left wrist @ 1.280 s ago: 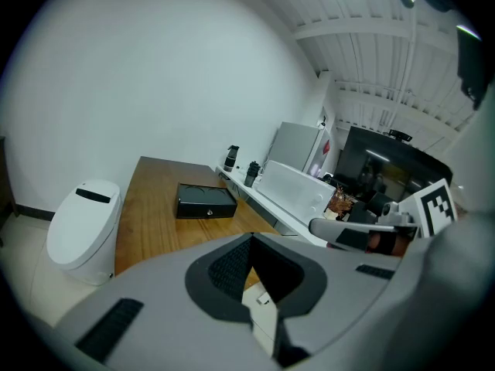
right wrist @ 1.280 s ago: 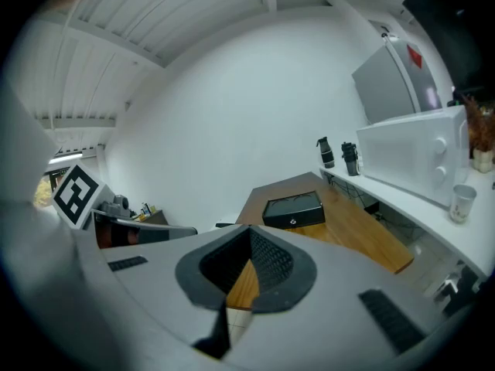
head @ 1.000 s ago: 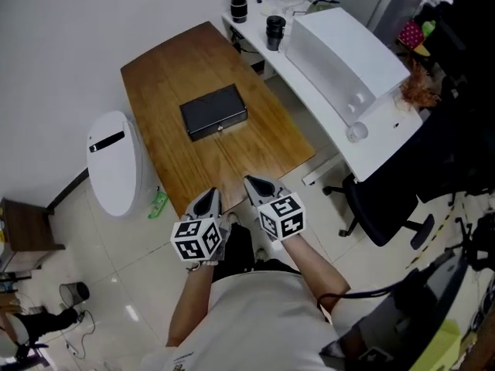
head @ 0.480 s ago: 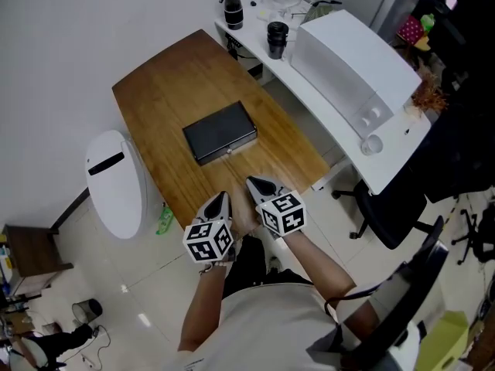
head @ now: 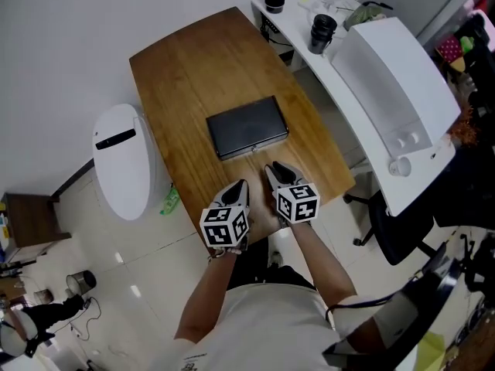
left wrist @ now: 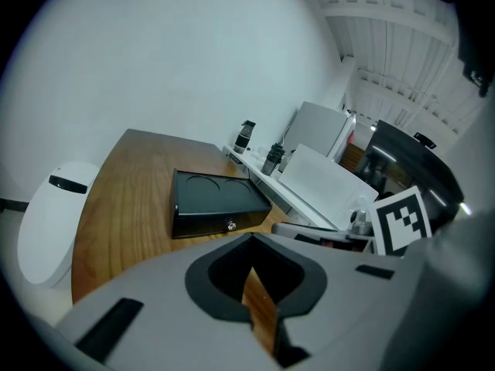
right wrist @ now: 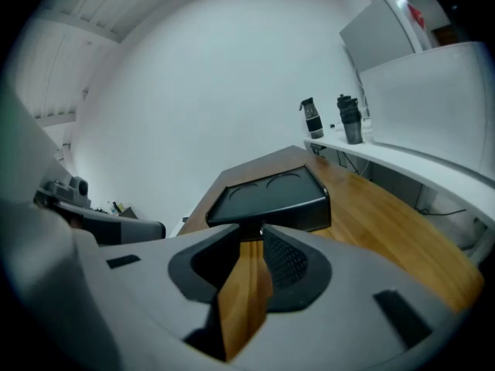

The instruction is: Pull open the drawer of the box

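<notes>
Both grippers now sit closer to the box [head: 247, 126], which lies mid-table [head: 186, 76] with its drawer knob [left wrist: 230, 225] facing near. Left gripper [head: 240, 185] and right gripper [head: 274, 168] jaws are together, empty. Risk: pulling the knob with the box unbraced likely drags the whole box.

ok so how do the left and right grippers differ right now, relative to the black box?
The right gripper sits nearer the black box; the left gripper hangs further back. In the left gripper view the box lies slightly left of the jaw line, its knob showing; in the right gripper view the box is dead ahead of the jaw tips. Shared: both are shut, empty, over the wooden table's near end, apparently clear of the box.
</notes>
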`<state>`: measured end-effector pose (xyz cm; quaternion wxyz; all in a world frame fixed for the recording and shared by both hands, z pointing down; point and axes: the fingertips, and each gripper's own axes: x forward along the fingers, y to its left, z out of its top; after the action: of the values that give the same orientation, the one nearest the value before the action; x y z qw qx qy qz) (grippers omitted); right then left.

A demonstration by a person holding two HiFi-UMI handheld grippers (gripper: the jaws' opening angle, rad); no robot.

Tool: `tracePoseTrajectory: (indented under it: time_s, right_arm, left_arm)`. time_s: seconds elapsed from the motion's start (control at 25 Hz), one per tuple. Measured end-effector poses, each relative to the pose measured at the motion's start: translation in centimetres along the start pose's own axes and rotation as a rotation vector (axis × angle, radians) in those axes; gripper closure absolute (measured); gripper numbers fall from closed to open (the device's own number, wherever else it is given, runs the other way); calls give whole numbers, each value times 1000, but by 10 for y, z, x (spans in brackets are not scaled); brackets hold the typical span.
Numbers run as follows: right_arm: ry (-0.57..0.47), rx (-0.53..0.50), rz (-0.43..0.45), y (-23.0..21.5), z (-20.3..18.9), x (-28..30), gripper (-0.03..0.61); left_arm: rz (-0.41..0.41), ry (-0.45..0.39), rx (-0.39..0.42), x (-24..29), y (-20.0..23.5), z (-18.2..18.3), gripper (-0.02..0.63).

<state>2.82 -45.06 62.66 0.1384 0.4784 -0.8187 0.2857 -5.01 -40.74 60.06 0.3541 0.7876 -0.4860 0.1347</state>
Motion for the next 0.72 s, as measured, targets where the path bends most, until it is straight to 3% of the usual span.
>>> tracePoseTrajectory:
  time_s: [0.16, 0.56, 0.72]
  right_arm:
    - [45, 6, -11, -6, -13, 27, 485]
    - [105, 18, -50, -16, -29, 87, 485]
    - [134, 4, -78, -21, -34, 98, 485]
  left_arm:
    - [2, 19, -2, 16, 7, 1, 611]
    - [13, 59, -2, 43, 25, -1, 611]
    - [10, 76, 33, 50, 25, -3, 611]
